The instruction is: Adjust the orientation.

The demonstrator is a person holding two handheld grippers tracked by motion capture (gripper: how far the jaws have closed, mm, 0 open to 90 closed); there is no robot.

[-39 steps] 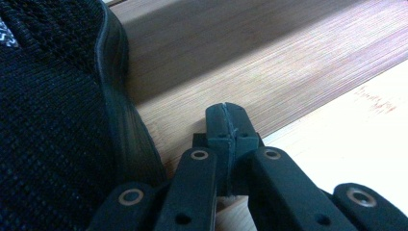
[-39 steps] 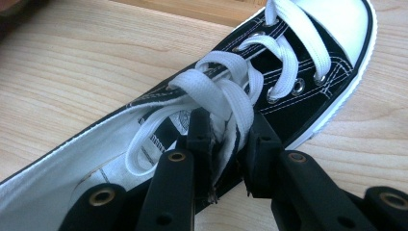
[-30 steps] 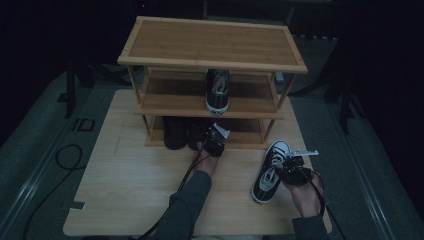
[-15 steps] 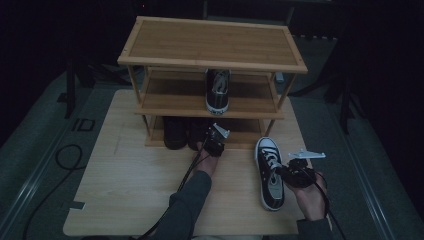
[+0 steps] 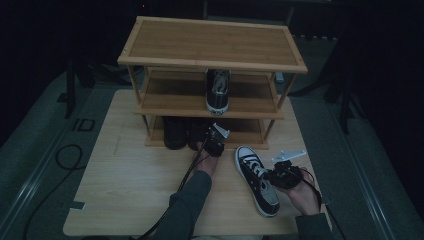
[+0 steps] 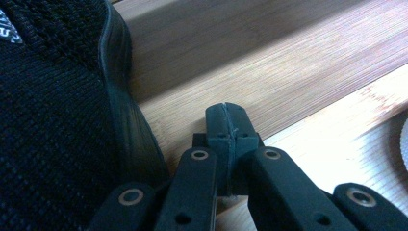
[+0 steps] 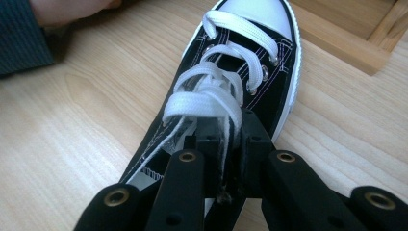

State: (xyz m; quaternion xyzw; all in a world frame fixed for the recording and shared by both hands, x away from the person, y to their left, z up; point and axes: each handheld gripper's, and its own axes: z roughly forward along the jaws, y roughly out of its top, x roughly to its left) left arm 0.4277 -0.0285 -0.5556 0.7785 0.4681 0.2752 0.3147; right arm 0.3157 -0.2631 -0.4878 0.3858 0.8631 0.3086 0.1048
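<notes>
On middle rack (image 5: 170,102) shelf one sneaker (image 5: 218,90), bottom shelf dark shoes (image 5: 176,132)

Both grippers: black jaws, brass-ringed pivot holes on linkage arms, lower frame. Left gripper (image 5: 214,141) and right gripper (image 5: 283,171) each carry a grey three-cornered top plate, trailing black cable. Dark teal sleeves (image 5: 186,200), bottom centre.

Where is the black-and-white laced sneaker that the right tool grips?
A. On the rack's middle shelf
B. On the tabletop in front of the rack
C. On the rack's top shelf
B: the right tool clamps the laced sneaker, which lies on the table before the rack.
</notes>
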